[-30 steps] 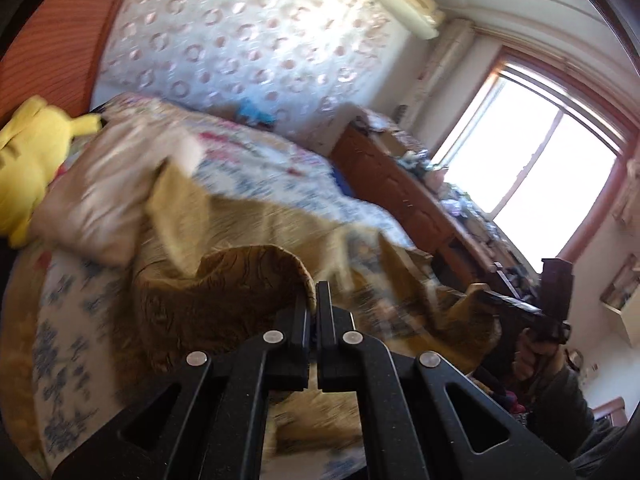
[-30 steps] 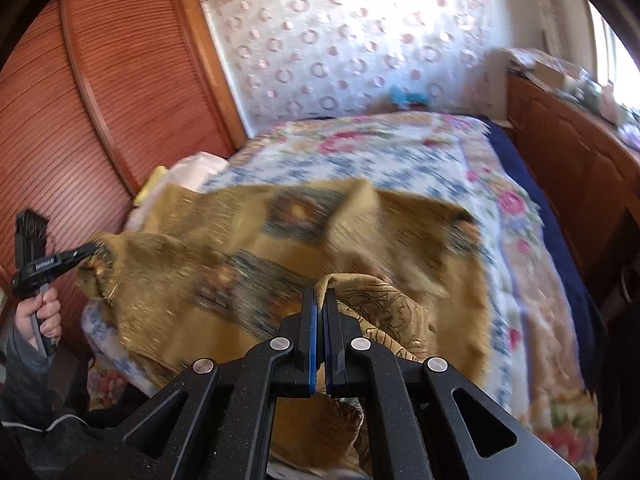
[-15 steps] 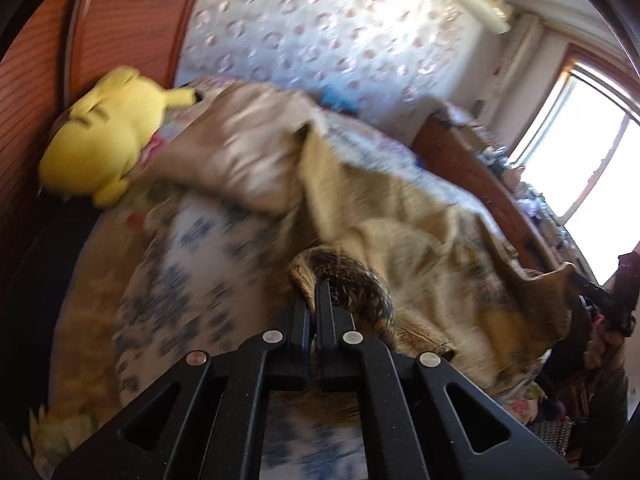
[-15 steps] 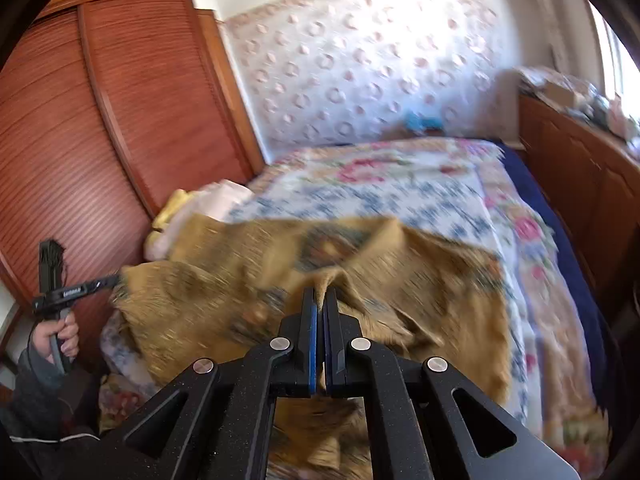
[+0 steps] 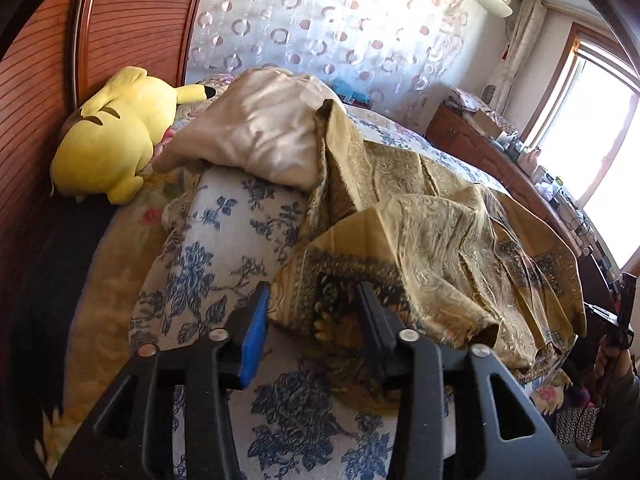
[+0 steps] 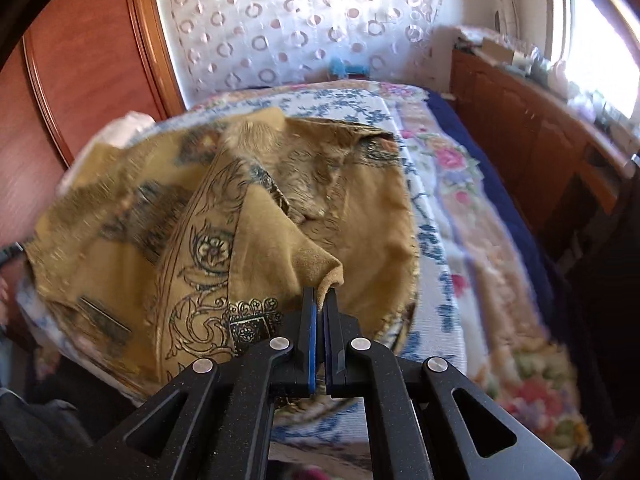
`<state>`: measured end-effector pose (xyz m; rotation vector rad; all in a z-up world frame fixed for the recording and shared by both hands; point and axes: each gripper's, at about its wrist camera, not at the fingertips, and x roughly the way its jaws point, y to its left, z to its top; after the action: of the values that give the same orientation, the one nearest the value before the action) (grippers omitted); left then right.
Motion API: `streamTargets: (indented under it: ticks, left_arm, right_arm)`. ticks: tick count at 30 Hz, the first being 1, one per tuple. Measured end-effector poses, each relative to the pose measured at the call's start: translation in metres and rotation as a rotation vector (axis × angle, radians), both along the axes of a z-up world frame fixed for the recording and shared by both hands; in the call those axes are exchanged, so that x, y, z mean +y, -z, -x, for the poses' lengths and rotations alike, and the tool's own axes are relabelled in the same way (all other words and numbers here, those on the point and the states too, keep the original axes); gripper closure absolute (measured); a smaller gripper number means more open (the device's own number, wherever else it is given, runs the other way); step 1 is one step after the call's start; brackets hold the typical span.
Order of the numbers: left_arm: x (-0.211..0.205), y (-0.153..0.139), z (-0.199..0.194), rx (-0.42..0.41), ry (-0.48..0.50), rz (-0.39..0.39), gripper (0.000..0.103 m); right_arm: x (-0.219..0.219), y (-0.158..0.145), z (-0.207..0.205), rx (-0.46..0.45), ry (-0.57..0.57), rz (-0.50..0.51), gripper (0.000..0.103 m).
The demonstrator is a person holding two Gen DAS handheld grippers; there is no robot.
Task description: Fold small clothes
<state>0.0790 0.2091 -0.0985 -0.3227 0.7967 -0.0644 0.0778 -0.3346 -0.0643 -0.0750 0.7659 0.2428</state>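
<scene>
Motion-blurred far half of the ochre cloth (image 6: 132, 200); dresser-top clutter (image 5: 560, 196) too small to tell.

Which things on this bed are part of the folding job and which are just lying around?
In the job: mustard-gold paisley patterned cloth; left gripper, jaws opening; right gripper, clamped on a cloth corner.

Lying about: yellow plush toy; beige satin pillow; blue floral bedspread.

Our left gripper (image 5: 314, 312) tilts down over the mustard cloth (image 5: 440, 240), its jaws opening with a corner of that cloth lying loose between them. Our right gripper (image 6: 320, 304) pinches another corner of it, jaws closed.
</scene>
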Motion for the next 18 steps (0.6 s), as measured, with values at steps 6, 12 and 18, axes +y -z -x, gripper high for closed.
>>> streamTargets:
  ticks: [6, 12, 18]
  left_arm:
    - [-0.002, 0.012, -0.018, 0.056, -0.005, -0.008, 0.053]
    - [-0.012, 0.014, -0.015, 0.061, -0.009, -0.060, 0.052]
    - [-0.023, 0.017, -0.011, 0.066, 0.057, -0.048, 0.091]
  right_arm:
    - [0.004, -0.014, 0.011, -0.020, 0.012, 0.043, 0.101]
    - [0.001, -0.026, 0.032, -0.062, 0.052, 0.077, 0.101]
    - [0.003, -0.029, 0.036, -0.104, 0.105, 0.106, 0.093]
